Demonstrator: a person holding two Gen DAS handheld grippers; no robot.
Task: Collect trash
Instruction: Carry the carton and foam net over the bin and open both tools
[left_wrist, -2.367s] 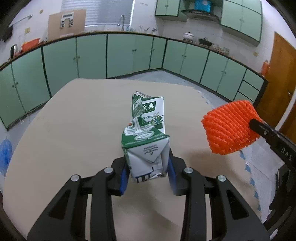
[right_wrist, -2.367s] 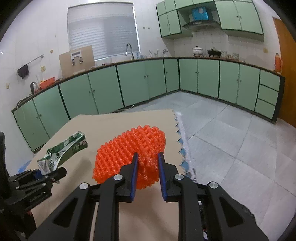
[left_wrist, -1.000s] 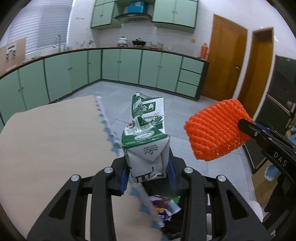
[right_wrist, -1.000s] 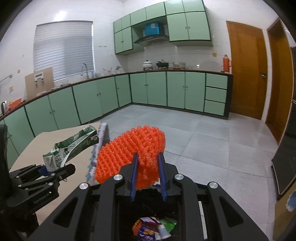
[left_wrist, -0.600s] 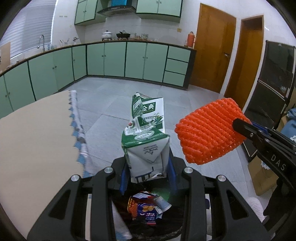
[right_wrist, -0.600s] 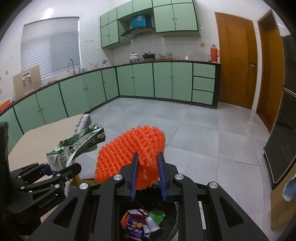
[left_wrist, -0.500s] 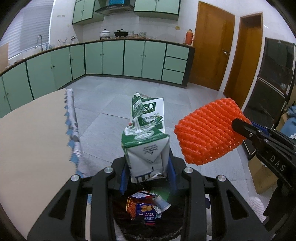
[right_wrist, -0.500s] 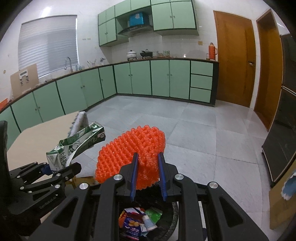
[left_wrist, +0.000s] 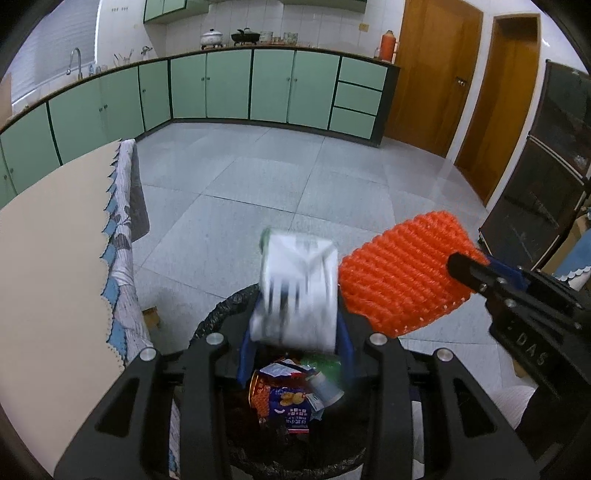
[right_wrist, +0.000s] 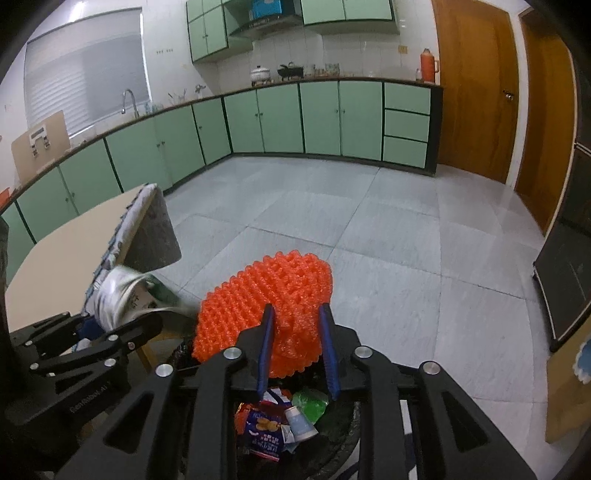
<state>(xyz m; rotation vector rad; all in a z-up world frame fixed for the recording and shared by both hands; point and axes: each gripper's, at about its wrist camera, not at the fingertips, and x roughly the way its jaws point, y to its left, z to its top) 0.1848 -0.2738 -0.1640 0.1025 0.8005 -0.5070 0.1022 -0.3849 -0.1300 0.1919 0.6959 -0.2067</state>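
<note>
**Both pieces of trash over bin, carton coming loose**

Left wrist view, left to right:
- Far left: tan desk (left_wrist: 55, 240), patterned cloth (left_wrist: 122, 236) hanging off its edge.
- Lower centre: left gripper (left_wrist: 295, 341), fingers apart. Milk carton (left_wrist: 297, 291) between them, tipped over and motion-blurred while the fingers look sharp, so loose, not clamped.
- Directly below: black-lined bin (left_wrist: 221, 314) with snack wrappers (left_wrist: 284, 398) and a paper cup inside.
- Right of carton, touching or nearly touching it: orange foam net (left_wrist: 402, 273), in focus, pinched at its right end by black fingers (left_wrist: 465, 267) coming in from the right edge.

Right wrist view, left to right:
- Lower left: left gripper's body, blurred carton above its tips, desk corner behind.
- Lower centre: right gripper (right_wrist: 295, 328), fingers just been easing apart. Foam net between the blue pads, bulging above them, lower edge hanging down between. Looks pinched yet; contact on the right-hand pad hard to confirm.
- Under the fingers: bin opening, same wrappers and cup.
- Right: grey tiled floor, wooden doors at upper right.
</note>
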